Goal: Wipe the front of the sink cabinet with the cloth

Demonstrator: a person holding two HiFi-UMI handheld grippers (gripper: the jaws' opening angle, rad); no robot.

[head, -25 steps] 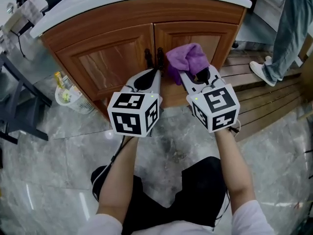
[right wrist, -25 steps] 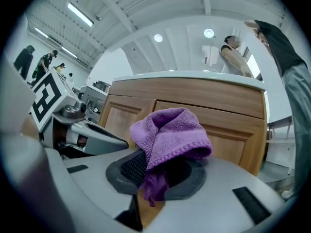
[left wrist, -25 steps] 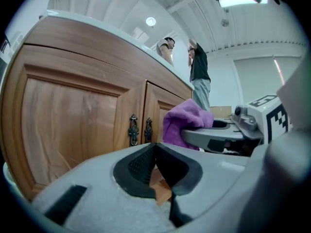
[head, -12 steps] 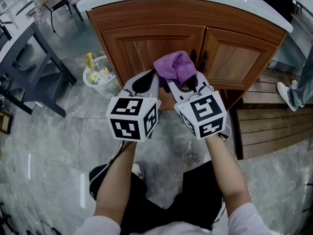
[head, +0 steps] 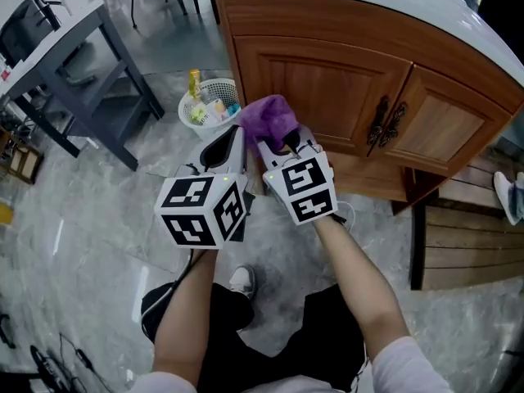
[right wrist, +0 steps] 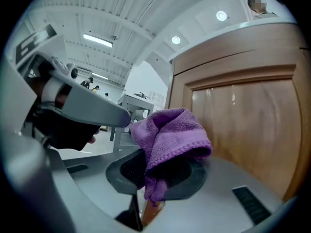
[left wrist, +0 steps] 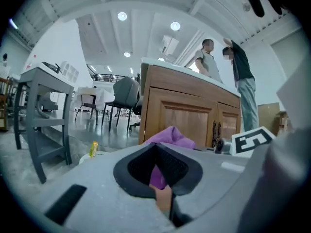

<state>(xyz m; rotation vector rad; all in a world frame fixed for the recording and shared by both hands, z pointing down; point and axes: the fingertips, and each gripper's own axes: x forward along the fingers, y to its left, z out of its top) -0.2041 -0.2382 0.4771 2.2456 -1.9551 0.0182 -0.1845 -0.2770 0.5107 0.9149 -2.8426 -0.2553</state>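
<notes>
1. Right tongs (head: 284,143): pinching the purple terry cloth (head: 268,118), which bunches soft and rounded beyond their tips.
2. The cloth lies ahead of these tongs, just beside the sink cabinet (head: 327,88); whether it touches the glossy, raised wooden door panel cannot be told.
3. Left tongs (head: 232,137): pressed together, empty, alongside the right pair and farther from the door.
</notes>
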